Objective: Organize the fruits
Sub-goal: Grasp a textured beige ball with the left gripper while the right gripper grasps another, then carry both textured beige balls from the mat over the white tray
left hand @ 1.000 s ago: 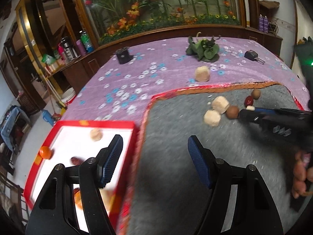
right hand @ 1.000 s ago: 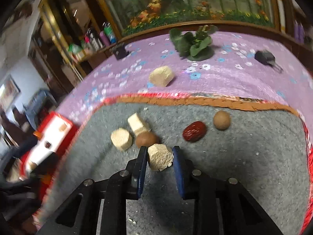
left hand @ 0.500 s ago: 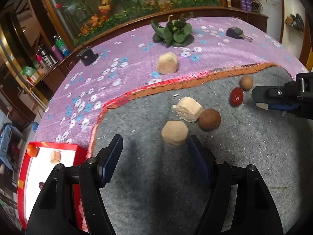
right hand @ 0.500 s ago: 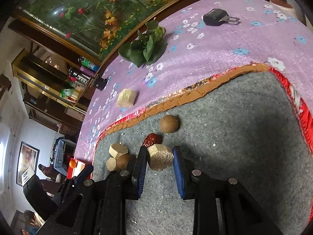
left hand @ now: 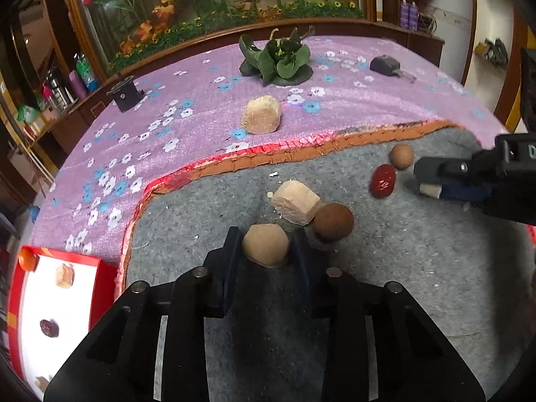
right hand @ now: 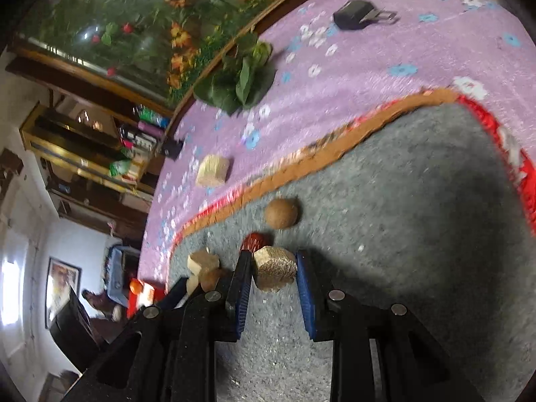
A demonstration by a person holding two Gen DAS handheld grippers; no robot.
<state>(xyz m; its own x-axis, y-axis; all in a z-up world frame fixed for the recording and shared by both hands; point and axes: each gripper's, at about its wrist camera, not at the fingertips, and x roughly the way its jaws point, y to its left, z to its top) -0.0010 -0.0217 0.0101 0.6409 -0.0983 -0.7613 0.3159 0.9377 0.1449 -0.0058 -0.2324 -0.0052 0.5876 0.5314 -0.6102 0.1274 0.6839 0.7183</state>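
The left gripper (left hand: pixel 266 251), its jaws just closed, is pinched on a tan fruit piece (left hand: pixel 265 244) on the grey mat (left hand: pixel 385 268); the piece is best lifted straight up, since a brown round fruit (left hand: pixel 334 222) lies just beside it at 2 o'clock. The right gripper (right hand: pixel 273 268) is clamped on a cut tan piece (right hand: pixel 274 268), to be raised clear of the red date (right hand: pixel 256 242) at 11 o'clock. The red tray (left hand: pixel 100 278) is seen at 9 o'clock as the likely destination.

A tan hexagonal fruit chunk (left hand: pixel 265 248) sits between the left gripper (left hand: pixel 266 251) fingers. Beyond the right finger: a pale cut block (left hand: pixel 295 206) touching a round brown fruit (left hand: pixel 333 222). Grey felt mat (left hand: pixel 385 284) underneath.
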